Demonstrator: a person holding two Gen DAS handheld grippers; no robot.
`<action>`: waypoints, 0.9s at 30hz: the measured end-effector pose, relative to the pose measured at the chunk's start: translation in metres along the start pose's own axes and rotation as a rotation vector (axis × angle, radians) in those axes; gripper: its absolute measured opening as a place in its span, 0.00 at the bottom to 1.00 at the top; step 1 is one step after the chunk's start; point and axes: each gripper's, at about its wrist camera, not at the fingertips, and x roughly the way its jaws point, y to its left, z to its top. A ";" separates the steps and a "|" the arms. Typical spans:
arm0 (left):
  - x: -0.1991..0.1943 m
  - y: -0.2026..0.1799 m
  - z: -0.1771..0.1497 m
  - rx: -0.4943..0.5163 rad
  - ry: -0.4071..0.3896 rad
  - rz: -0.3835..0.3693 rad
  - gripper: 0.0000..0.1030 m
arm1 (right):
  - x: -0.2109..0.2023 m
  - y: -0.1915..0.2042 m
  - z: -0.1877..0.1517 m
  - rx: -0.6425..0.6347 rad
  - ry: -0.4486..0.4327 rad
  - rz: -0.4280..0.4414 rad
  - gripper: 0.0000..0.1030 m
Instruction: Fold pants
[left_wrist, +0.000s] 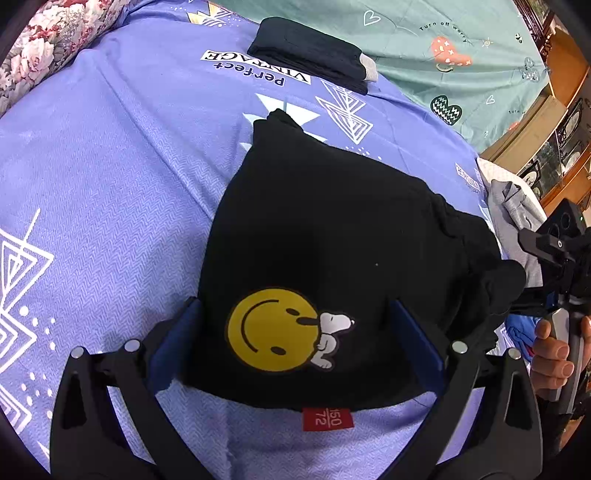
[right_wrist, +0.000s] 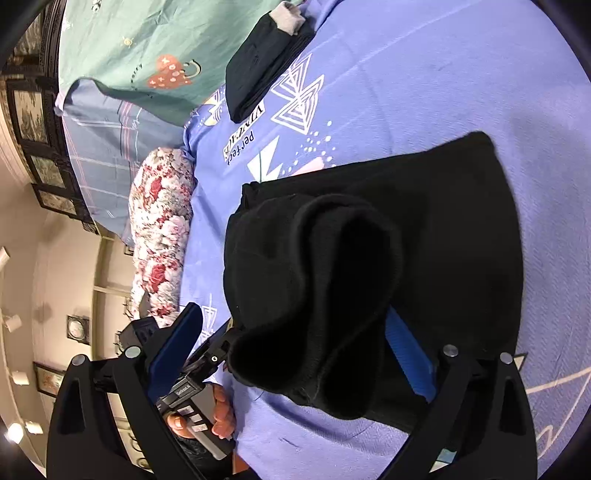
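Observation:
Black pants (left_wrist: 332, 240) with a yellow smiley and Snoopy print (left_wrist: 273, 328) and a red size tag (left_wrist: 327, 419) lie folded on the purple bedspread (left_wrist: 110, 184). My left gripper (left_wrist: 295, 350) is open, its blue fingers either side of the printed end; the cloth lies between them, not pinched. In the right wrist view the pants (right_wrist: 424, 221) show a loose rolled fold (right_wrist: 325, 295) standing up. My right gripper (right_wrist: 295, 350) is open around that fold, its right finger under the cloth. The right gripper also shows in the left wrist view (left_wrist: 554, 258), at the pants' right end.
A second folded dark garment (left_wrist: 314, 55) lies further up the bed, seen too in the right wrist view (right_wrist: 266, 66). A floral pillow (right_wrist: 162, 229) lies at the bed's edge. A green sheet (left_wrist: 461, 55) covers the far part. Grey clothing (left_wrist: 517, 206) sits at the right edge.

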 end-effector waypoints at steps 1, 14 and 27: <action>0.000 0.000 0.000 0.001 0.001 0.001 0.98 | 0.003 0.004 0.001 -0.018 0.001 -0.022 0.89; -0.009 0.011 0.002 -0.062 -0.039 -0.073 0.98 | -0.004 0.036 -0.003 -0.209 -0.073 -0.121 0.17; -0.008 0.016 0.001 -0.099 -0.036 -0.088 0.98 | -0.030 -0.003 0.006 -0.204 -0.087 -0.255 0.18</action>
